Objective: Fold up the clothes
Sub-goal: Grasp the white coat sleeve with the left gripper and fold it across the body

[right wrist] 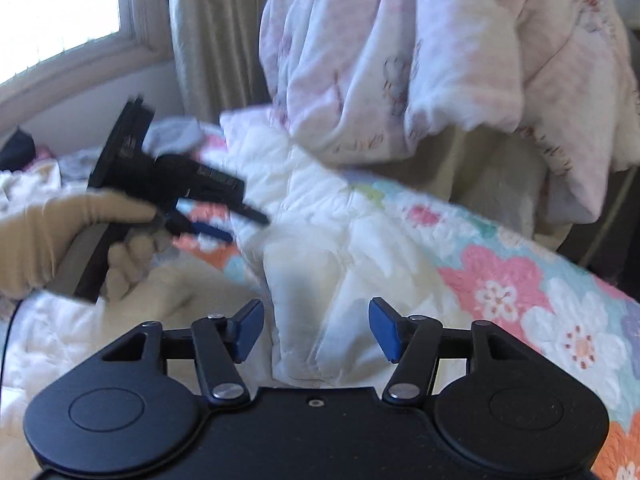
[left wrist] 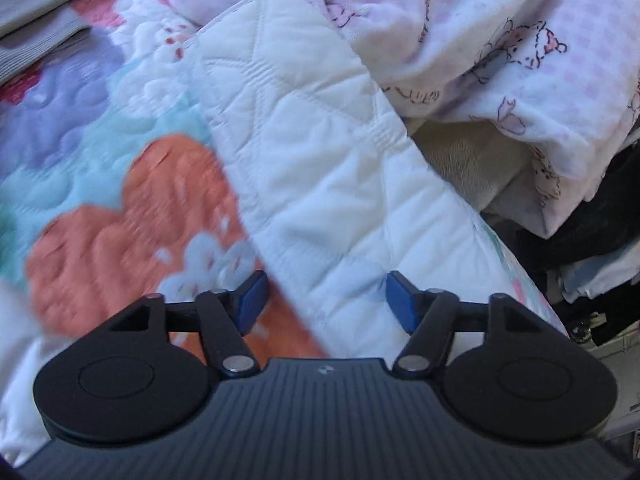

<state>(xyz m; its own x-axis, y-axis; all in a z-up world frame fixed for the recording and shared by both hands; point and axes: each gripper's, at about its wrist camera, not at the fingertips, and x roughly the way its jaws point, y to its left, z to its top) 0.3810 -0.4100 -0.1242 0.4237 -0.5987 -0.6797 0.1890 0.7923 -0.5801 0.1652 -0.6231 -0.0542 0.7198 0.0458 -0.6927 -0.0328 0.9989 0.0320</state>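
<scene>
Daylight came through a window [right wrist: 60, 12] with a beige curtain [right wrist: 216, 36] beside it, and below lay a quilted bedspread printed with orange, pink and white flowers [left wrist: 120, 216], part of it turned back to show its white quilted underside [left wrist: 320, 152]. On the bed sat a soft, fleecy white garment dotted pink and printed with small cartoon bears [left wrist: 500, 52], bunched in loose folds rather than spread flat; it lay heaped over a cream-coloured cloth [left wrist: 468, 164], with dark clothing [left wrist: 600, 208] piled just beside it. The left gripper [left wrist: 323, 300] hovered over the turned-back fold with its blue-padded fingers [left wrist: 252, 300] spread apart and nothing between them, the fleecy garment ahead of it and to its right, not touching. From the other side that same left gripper [right wrist: 224, 220] showed blurred, held in a hand in a beige glove [right wrist: 80, 236]. The right gripper [right wrist: 316, 328] was likewise wide apart and empty above the white fold, with the pink fleecy garment [right wrist: 400, 60] ahead of it and clear of its fingers.
</scene>
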